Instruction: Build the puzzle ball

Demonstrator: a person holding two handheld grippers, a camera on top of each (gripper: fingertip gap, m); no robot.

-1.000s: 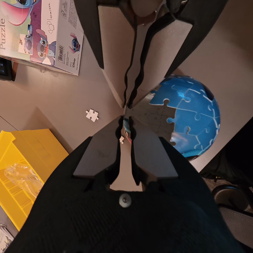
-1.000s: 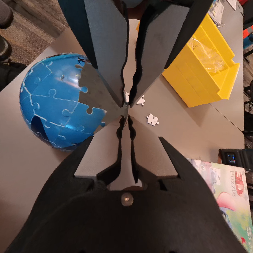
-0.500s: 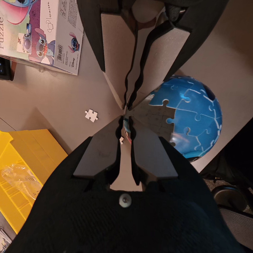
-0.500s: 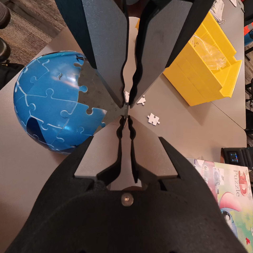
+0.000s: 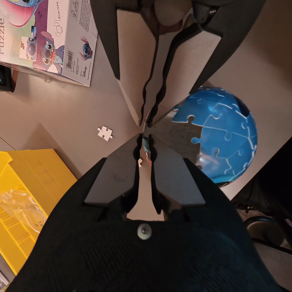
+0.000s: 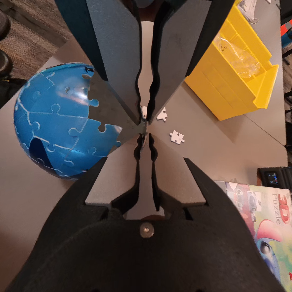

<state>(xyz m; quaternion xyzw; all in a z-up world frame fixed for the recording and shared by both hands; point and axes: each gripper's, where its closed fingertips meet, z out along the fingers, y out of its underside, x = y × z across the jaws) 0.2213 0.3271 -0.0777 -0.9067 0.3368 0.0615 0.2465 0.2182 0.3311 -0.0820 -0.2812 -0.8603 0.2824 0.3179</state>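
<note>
Left wrist view has your two grippers tip to tip, left gripper (image 5: pixel 146 139) and right gripper (image 5: pixel 146 121) both pinched on one edge-on piece (image 5: pixel 146 145), its long axis running along the fingers. The ball (image 5: pixel 221 135) sits on the table (image 5: pixel 63 110) just right of that meeting point, gap facing the piece, so I'd guess it swings that way next. Spare pieces (image 6: pixel 177 136) lie on the ball's far side, toward the bin (image 6: pixel 229 79).
</note>
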